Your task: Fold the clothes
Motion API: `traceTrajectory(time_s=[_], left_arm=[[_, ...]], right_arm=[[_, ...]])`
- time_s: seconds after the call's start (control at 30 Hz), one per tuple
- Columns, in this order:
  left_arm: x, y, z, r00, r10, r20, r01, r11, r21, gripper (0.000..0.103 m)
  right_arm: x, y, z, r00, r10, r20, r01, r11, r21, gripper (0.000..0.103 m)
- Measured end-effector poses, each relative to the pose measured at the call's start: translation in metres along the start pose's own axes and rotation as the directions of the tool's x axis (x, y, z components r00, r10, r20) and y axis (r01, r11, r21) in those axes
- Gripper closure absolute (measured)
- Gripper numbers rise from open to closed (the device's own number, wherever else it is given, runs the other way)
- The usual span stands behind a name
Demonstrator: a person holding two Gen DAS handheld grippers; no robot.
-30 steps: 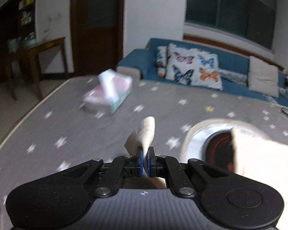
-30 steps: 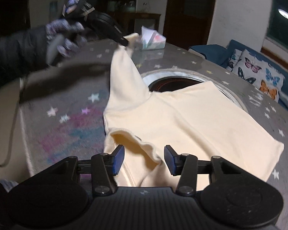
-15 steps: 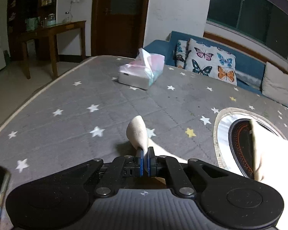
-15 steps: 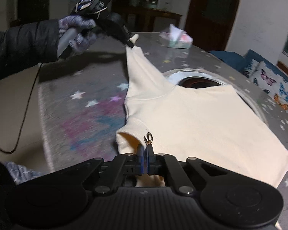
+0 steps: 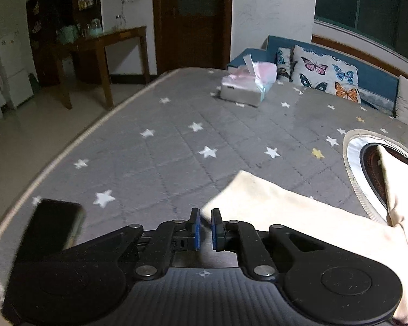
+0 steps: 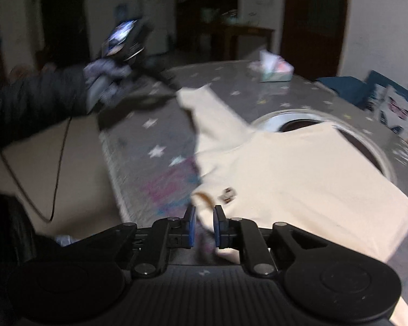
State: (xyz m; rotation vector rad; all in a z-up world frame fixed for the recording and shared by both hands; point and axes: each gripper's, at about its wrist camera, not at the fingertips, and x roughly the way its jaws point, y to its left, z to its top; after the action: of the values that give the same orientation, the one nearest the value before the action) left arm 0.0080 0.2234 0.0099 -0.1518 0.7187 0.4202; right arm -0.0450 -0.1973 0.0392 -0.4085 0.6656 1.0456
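Observation:
A cream shirt (image 6: 285, 168) lies spread on the grey star-patterned table (image 5: 176, 141), partly over a round opening. Its long sleeve (image 5: 285, 212) stretches flat toward my left gripper (image 5: 205, 218). The left jaws are opening: a narrow gap shows, and the cuff's corner lies just ahead of the pads, unpinched. My right gripper (image 6: 203, 221) sits at the shirt's near edge by the collar label (image 6: 227, 194). Its jaws are opening too, with only table showing between them. In the blurred right wrist view, a gloved hand (image 6: 106, 78) holds the left gripper near the cuff (image 6: 187, 97).
A dark phone (image 5: 51, 225) lies near the table's left edge. A tissue box (image 5: 247, 87) stands at the far end. The round metal-rimmed opening (image 5: 353, 146) is on the right. A blue sofa with butterfly cushions (image 5: 326, 73) runs behind the table. A cable (image 6: 57, 163) hangs from the left hand.
Both grippers were shut on cloth half a second ago; now both show a gap and the cloth is free. The raised sleeve now lies flat. The left gripper has drawn back.

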Motion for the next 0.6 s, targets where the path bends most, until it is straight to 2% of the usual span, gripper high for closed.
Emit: traceTrajectory(time_s=[0.13,0.23,0.3,0.43,0.6], left_arm=[[-0.021,-0.012,-0.001,0.998,-0.052,0.039,0.050,0.998,0.046,0.089],[-0.035,-0.036,-0.005,0.989,-0.144,0.045,0.138,0.984,0.114,0.089],[-0.043,-0.056,-0.010,0.975,-0.218,0.035,0.209,0.963,0.169,0.089],[-0.053,-0.103,-0.023,0.933,-0.359,-0.006,0.346,0.895,0.281,0.086],[-0.068,-0.158,-0.046,0.872,-0.486,-0.053,0.462,0.784,0.416,0.085]], right_arm=[[0.005,-0.017,-0.010,0.996,-0.071,-0.047,0.075,0.995,0.071,0.090],[0.014,-0.025,-0.021,0.991,-0.091,-0.100,0.102,0.988,0.112,0.090],[0.016,-0.018,-0.026,0.990,-0.072,-0.122,0.084,0.992,0.094,0.087],[0.008,-0.006,-0.027,0.990,-0.059,-0.131,0.065,0.997,0.038,0.084],[0.003,-0.016,-0.014,0.992,-0.113,-0.063,0.118,0.990,0.073,0.084]])
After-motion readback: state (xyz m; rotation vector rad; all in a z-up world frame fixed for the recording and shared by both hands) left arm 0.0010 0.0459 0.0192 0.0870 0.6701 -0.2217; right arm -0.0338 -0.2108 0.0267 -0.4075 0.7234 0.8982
